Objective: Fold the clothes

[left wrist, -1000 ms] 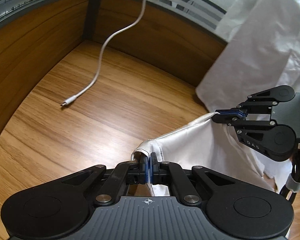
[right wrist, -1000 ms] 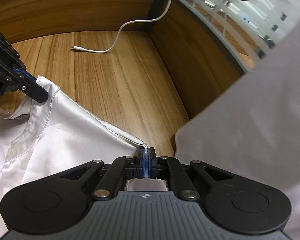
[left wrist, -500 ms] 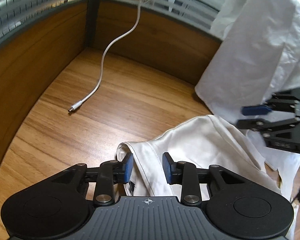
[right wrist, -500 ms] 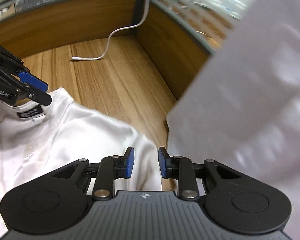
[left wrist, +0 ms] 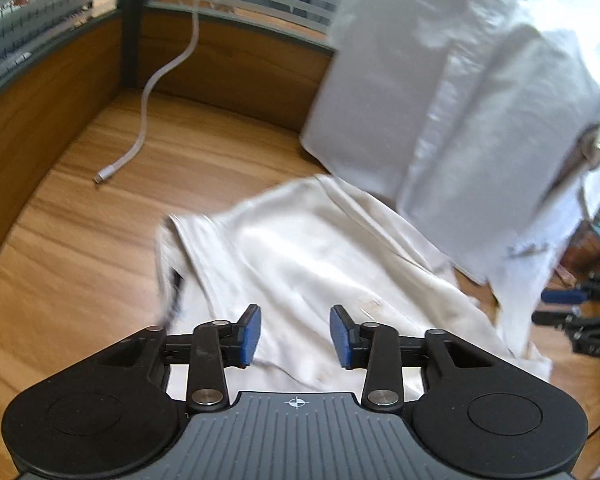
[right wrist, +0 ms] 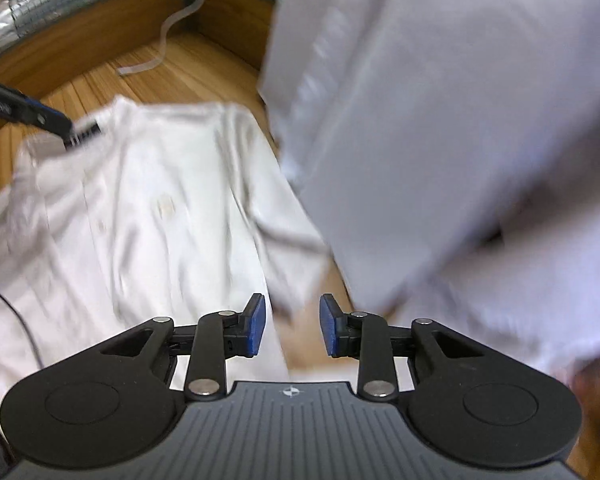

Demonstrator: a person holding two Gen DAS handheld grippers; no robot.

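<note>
**Now released: white shirt on the wooden table**

Item one, the left gripper [left wrist: 295, 334]. A second earlier we recorded its blue pads pinched shut on a corner of the white shirt [left wrist: 300, 264]; its jaws had just been opening, and we found them apart with nothing pressed between them, the cloth lying flat beneath.

Item two, the right gripper [right wrist: 292, 330]. It had likewise been clamped on the shirt's edge; its jaws had just been opening, and we found them parted and empty, above the shirt's right border.

Item three, the shirt. It had hung taut between both tongs; we noted it spread on the wooden table [left wrist: 80, 248], collar end toward the left gripper.

Item four, a white cable [left wrist: 148, 92], at the far corner as before.

Item five, a second white garment [left wrist: 460, 100], draped at the right, filling more of the right wrist view than earlier.

Hard to read: the right wrist view was smeared by motion, so buttons and the collar label were vague. The draped garment hid the table's right side, and its upper part ran out of frame.
</note>
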